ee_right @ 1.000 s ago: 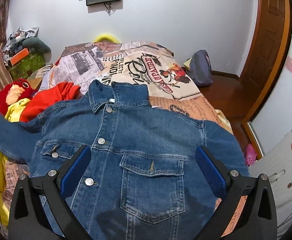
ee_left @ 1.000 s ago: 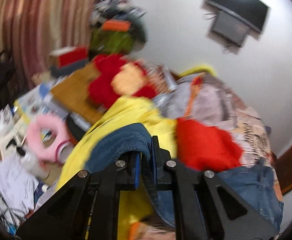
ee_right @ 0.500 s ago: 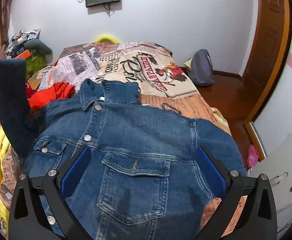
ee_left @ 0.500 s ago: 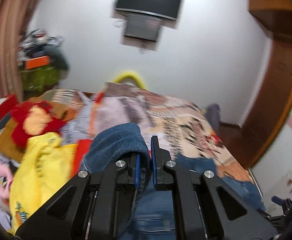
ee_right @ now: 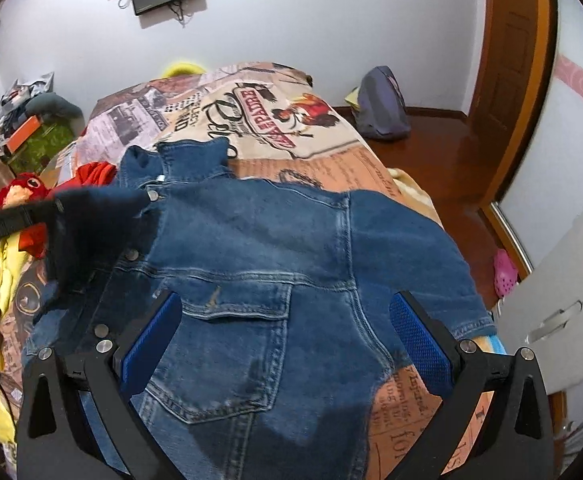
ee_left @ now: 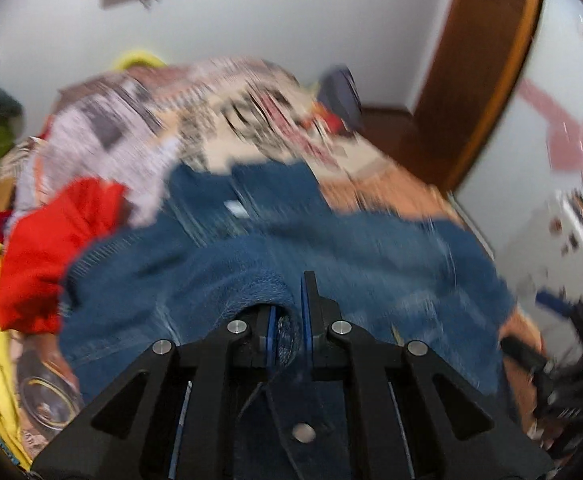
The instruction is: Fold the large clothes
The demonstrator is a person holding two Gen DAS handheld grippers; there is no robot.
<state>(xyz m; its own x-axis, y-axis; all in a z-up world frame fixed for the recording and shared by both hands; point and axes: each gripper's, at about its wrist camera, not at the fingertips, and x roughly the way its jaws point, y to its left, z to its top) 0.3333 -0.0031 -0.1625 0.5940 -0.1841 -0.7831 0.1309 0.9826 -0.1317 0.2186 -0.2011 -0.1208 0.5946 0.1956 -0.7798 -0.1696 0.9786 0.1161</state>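
Left gripper (ee_left: 285,320) is clenched on the jacket's (ee_right: 275,264) sleeve (ee_left: 195,280), above its chest. Right gripper (ee_right: 285,336) hangs over the pocket (ee_right: 227,344), jaws wide apart.

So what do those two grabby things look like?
Both are alike. The left tool has black plastic fingers shaped like open triangle frames, round silver bolts at the joints, and thin blue pads inside the tips. The right tool matches, and its blue pads show a dotted, bumpy texture.
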